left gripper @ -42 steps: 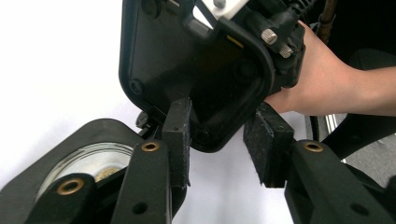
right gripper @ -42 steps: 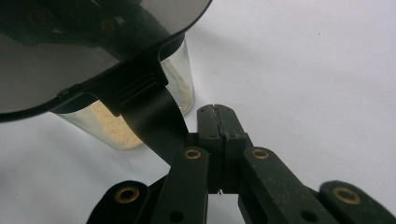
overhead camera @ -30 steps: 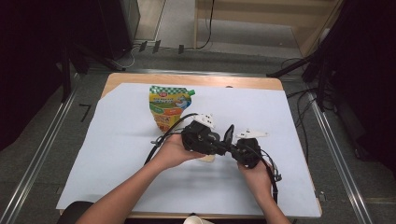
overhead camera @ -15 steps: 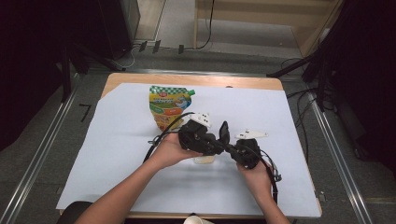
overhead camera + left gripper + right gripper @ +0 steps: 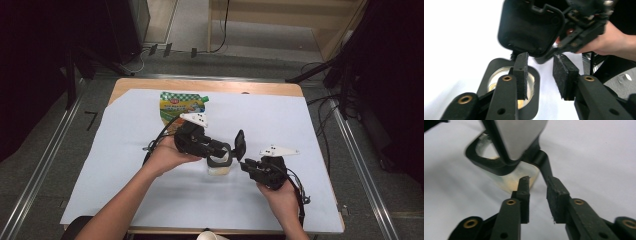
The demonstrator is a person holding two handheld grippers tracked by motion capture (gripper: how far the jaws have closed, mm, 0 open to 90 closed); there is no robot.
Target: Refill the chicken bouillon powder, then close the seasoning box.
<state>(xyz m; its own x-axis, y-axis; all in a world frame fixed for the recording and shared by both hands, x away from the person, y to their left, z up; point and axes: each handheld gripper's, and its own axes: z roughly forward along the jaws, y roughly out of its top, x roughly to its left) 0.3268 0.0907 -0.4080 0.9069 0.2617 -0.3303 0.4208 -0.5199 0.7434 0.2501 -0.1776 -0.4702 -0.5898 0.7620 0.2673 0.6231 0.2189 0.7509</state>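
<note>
A small clear jar [image 5: 219, 167] with a black square collar and a hinged flip lid [image 5: 240, 144] stands mid-counter [image 5: 320, 125] on white paper; the lid is up; the left hand-held gripper [image 5: 221, 150] has just been opening, 1 pad inside the collar, the other outside, no pinch visible; the right hand-held gripper [image 5: 245, 165] has likewise just been parting, its jaws astride the hinge strap without pressing it; the jar looks light, rigid and slick, likely tippy; best taken by the collar; a printed pouch [image 5: 181, 106] lies behind.

Clear jar [image 5: 218, 167] upright mid-table, black hinged lid [image 5: 240, 144] flipped open.
</note>
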